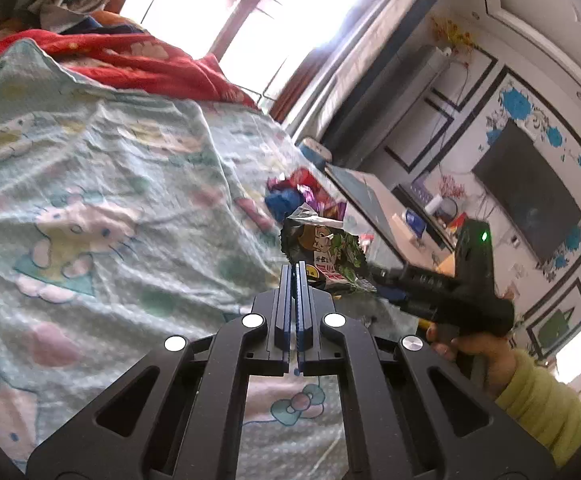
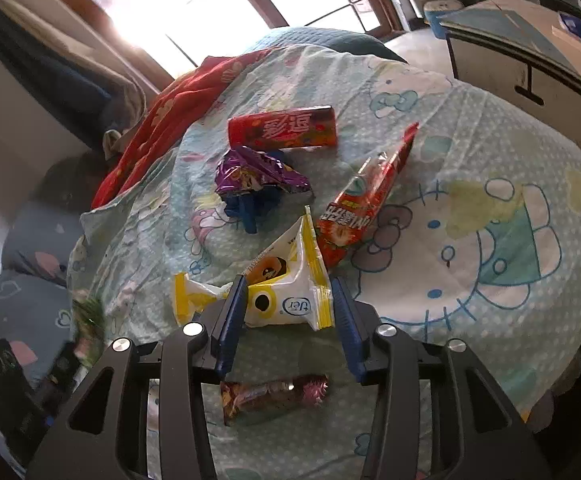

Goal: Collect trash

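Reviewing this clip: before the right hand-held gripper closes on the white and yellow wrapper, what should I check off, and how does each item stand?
1. Right hand-held gripper open: ok.
2. White and yellow wrapper between its fingers: ok, the wrapper lies in the gap.
3. Fingers low enough to pinch the wrapper, not the Hello Kitty bedsheet: cannot tell.
4. Neighbours apart: ok for the purple wrapper; the red strawberry wrapper lies close beside it, touching or not cannot tell.
5. Left hand-held gripper shut on the green and black wrapper: ok.
6. Bin in view: not ok.
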`<state>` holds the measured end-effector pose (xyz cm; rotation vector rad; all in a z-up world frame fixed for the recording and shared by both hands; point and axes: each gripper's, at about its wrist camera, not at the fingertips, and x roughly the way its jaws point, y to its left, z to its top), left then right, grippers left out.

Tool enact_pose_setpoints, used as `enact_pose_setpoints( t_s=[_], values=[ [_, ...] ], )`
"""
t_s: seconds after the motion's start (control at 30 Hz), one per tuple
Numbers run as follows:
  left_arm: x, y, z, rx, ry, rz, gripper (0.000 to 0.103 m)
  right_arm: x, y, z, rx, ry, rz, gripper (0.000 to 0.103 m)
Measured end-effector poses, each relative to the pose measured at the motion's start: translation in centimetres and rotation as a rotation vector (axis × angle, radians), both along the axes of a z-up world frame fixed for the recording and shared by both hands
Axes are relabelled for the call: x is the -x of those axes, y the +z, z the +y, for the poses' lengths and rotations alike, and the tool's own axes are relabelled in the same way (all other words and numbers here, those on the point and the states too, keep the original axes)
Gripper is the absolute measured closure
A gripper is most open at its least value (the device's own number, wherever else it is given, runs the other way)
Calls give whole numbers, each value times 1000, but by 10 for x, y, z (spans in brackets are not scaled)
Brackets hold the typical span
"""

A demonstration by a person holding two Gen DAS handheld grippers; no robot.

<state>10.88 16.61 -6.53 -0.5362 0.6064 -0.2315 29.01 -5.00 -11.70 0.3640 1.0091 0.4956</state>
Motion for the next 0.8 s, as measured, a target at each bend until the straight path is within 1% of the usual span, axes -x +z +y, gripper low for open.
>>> enact_pose_setpoints(
  t_s=[0.07, 0.1, 0.13, 0.27, 0.47, 0.63, 0.8],
  values=[
    [3, 5, 4, 1, 9, -14, 103, 1, 2, 0, -25, 15, 5, 78],
    [4, 8, 5, 1, 14, -23, 103, 2, 3, 1, -39, 26, 9, 90],
    [5, 10, 6, 0, 18, -29, 103, 5, 5, 3, -38, 37, -1, 95],
    [9, 16, 5, 1, 23, -42, 103, 19, 23, 12, -14, 82, -89, 98],
    [14, 26, 1, -13, 21, -67, 103, 38, 53, 16, 3, 109, -216, 99],
    [17, 33, -6, -31, 9, -85, 103, 55, 78, 6, 12, 102, -316, 100],
    [18, 37, -16, -49, -13, -97, 103, 67, 96, -9, 28, 70, -386, 100]
  ],
)
